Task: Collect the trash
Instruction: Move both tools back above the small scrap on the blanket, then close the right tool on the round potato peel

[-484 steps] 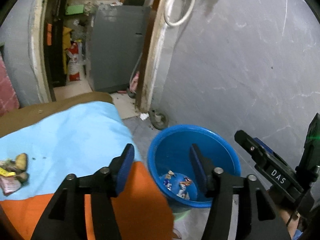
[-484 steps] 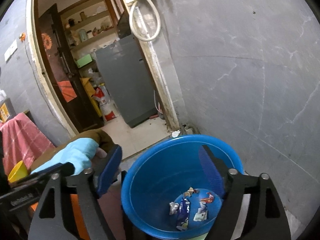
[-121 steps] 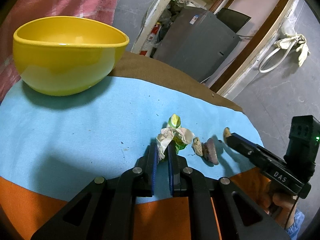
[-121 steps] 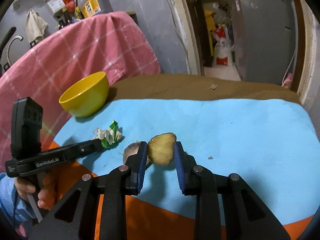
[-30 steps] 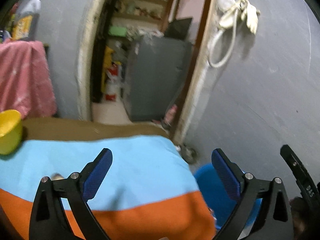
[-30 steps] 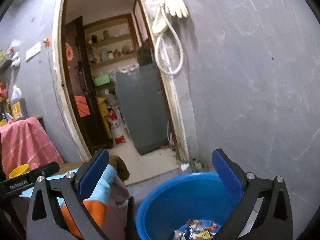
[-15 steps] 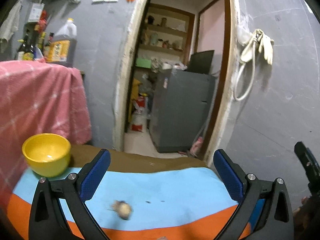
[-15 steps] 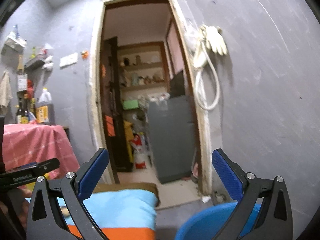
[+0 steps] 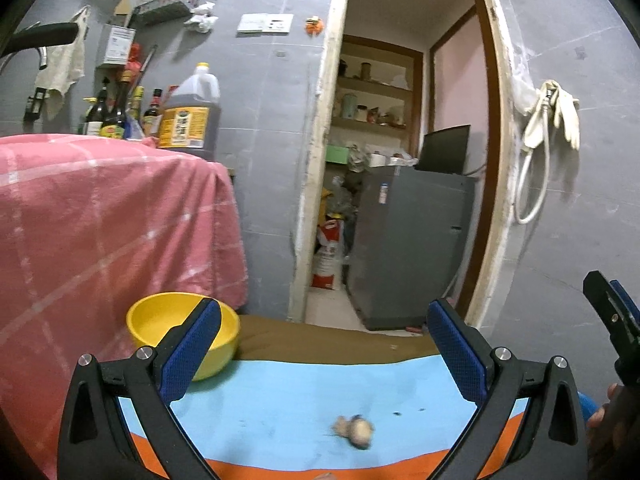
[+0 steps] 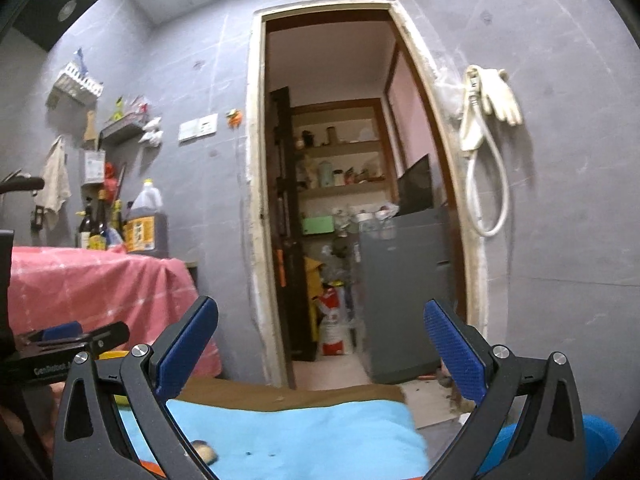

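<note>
This is a lived-in home kitchen with grey tiled walls: sauce bottles (image 9: 120, 112) and a big oil jug (image 9: 190, 118) stand on a counter draped in a pink checked cloth (image 9: 112, 220), under a wall rack (image 9: 166, 4) and a hanging rag (image 9: 60, 68). An open doorway (image 10: 352, 200) leads to a pantry with shelves (image 10: 340, 168) of jars and a grey fridge (image 9: 408, 248). Rubber gloves (image 10: 492, 96) and a hose (image 10: 488, 192) hang beside the door frame.

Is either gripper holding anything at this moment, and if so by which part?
Nothing is held. The left gripper and right gripper are both open and empty; one scrap lies on the blue cloth.
</note>
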### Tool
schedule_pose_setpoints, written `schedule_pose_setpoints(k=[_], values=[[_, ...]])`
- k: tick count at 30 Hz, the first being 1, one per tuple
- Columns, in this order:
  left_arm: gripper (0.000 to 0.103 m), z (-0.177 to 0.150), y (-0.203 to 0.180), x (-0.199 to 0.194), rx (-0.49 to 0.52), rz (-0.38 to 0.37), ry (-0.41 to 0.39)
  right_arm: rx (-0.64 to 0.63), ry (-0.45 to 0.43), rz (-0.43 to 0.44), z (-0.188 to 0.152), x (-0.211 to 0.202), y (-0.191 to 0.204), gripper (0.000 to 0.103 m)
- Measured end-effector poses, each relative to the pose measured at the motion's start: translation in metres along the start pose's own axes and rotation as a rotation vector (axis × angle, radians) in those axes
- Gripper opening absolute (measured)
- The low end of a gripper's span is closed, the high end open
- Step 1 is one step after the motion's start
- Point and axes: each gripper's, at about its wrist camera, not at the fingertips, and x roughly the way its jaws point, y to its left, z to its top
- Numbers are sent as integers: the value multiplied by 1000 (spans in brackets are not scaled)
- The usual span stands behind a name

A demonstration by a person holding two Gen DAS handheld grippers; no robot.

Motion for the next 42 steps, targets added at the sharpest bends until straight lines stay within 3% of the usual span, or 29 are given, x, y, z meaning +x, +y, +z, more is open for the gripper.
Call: schedule_pose_setpoints(k=[10,17,27,34,38,41,42], values=[[101,-12,33,5,-18,74,17,-68,89,94,-19,23,39,103],[101,-26,50,11,2,118,30,-130,202,139,-38,40,57,103],[101,-45,80,28,29,153,124,-184,466,202,-67,72,71,103],[101,-57,93,45,-12,147,241,-184,747,278,-105,100,80,103],[101,-61,98,51,-38,138,290,-197,819,314,-114,105,85,102],[101,-64,99,56,-47,126,333,-198,877,344,-121,110,88,93],[101,-65,98,57,-49,123,344,-198,900,357,-124,112,89,86]])
